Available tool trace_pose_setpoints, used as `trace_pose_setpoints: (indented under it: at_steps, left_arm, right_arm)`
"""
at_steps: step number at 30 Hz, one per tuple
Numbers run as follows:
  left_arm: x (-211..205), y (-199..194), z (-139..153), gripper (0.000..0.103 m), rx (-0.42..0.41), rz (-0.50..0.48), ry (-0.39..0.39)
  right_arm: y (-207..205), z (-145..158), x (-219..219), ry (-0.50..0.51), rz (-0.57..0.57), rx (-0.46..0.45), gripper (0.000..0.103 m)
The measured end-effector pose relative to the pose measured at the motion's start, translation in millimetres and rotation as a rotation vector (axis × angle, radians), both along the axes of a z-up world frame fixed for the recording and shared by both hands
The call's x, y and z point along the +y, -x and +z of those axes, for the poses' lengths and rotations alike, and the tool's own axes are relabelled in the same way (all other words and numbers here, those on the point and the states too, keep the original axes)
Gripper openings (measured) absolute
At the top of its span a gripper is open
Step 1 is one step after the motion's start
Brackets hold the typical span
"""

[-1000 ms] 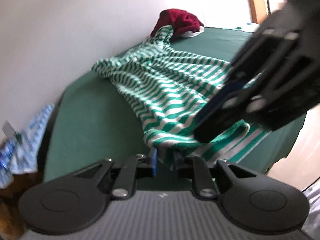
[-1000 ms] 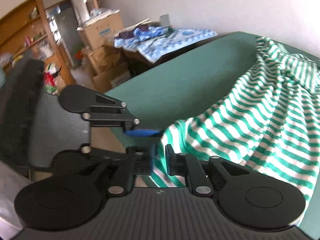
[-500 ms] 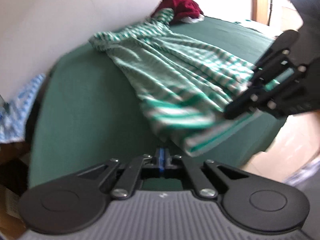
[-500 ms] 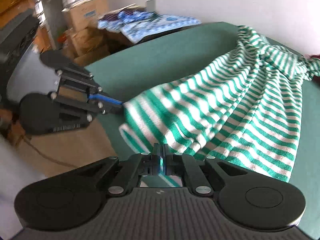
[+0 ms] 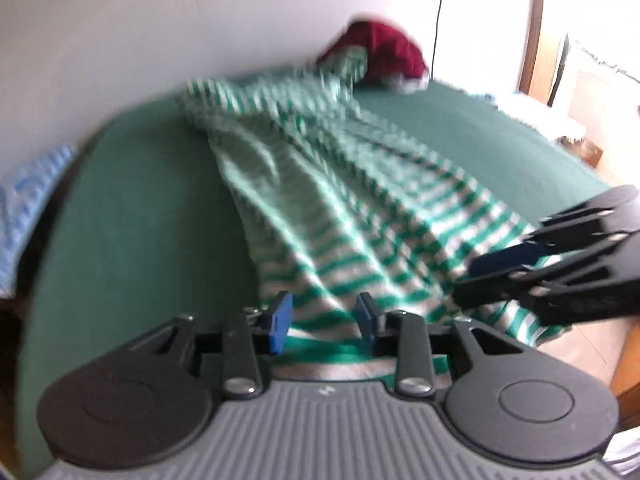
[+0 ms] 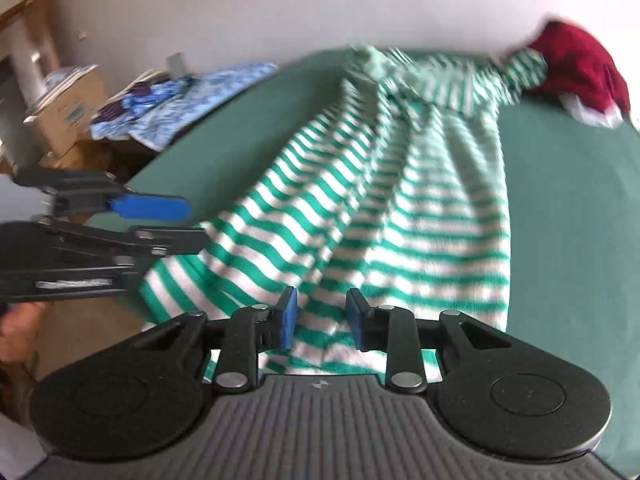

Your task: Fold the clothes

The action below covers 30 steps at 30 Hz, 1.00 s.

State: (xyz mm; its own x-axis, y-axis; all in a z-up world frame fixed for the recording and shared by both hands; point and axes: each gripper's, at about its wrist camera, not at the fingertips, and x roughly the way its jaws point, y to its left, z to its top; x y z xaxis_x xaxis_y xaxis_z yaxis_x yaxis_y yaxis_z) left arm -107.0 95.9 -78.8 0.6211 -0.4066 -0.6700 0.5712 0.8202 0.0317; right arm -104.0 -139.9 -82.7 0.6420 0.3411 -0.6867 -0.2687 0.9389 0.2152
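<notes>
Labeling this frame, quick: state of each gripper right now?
Left gripper: open, fingers either side of the striped garment hem, not clamped.
Right gripper: open, same garment between its fingers, not clamped.

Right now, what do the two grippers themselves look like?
Both match: the left gripper and right gripper have black linkage arms with silver screws, round black discs at each side, blue finger pads and a grey ribbed body. No cables or sleeves show.

Cardboard box (image 6: 66, 114); blue patterned cloth (image 6: 188, 98) beside it
</notes>
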Motion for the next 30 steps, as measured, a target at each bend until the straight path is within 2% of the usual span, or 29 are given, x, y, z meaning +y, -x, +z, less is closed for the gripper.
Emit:
trace_pose_setpoints:
  at_steps: [1, 3, 6, 9, 11, 13, 14, 16, 17, 19, 23, 26, 27, 29, 30]
  left_arm:
    - [-2, 1, -5, 0.036, 0.009, 0.004, -0.004]
    - [-5, 4, -16, 0.037, 0.026, 0.013, -0.012]
    - [4, 18, -12, 0.041, 0.056, 0.043, 0.015]
    - [2, 12, -4, 0.045, 0.098, 0.047, -0.02]
    - [-3, 9, 5, 0.058, 0.058, 0.063, -0.037]
    - [-11, 0, 6, 0.084, 0.032, 0.095, -0.061]
    - [-13, -5, 3, 0.085, 0.034, 0.113, -0.074]
    - [-18, -14, -4, 0.073, 0.058, 0.146, -0.104]
    - [-19, -12, -6, 0.071, 0.074, 0.161, -0.099]
    - [-20, -9, -10, 0.069, 0.107, 0.19, -0.086]
    - [-26, -7, 4, 0.07, 0.085, 0.21, -0.077]
    - [-30, -5, 15, 0.074, 0.067, 0.224, -0.07]
    - [-32, -5, 18, 0.081, 0.062, 0.229, -0.068]
    - [-38, -7, 25, 0.087, 0.063, 0.191, -0.029]
    - [-41, -8, 20, 0.09, 0.089, 0.168, -0.039]
  right_arm:
    - [0, -5, -2, -0.021, -0.006, 0.037, 0.031]
    - [6, -3, -5, -0.017, 0.028, 0.027, 0.031]
    - [15, 0, -8, -0.011, 0.08, 0.013, 0.032]
    - [1, 11, -15, -0.06, 0.053, -0.067, 0.032]
    - [-21, 12, -19, -0.099, 0.026, -0.07, 0.032]
    - [-42, 11, -23, -0.146, 0.029, -0.065, 0.032]
    - [-51, 10, -24, -0.165, 0.053, -0.057, 0.031]
    - [-62, 8, -19, -0.155, 0.114, -0.062, 0.031]
    - [-69, 7, -17, -0.136, 0.138, -0.063, 0.03]
    - [-86, 0, -16, -0.1, 0.149, -0.028, 0.03]
    - [-108, -7, -32, -0.158, 0.109, 0.018, 0.031]
    - [-143, -4, -45, -0.206, 0.053, 0.023, 0.031]
    - [-156, -2, -48, -0.206, 0.025, 0.024, 0.031]
    - [-186, -5, -58, -0.291, -0.052, 0.059, 0.032]
    - [-200, -9, -66, -0.343, -0.12, 0.09, 0.032]
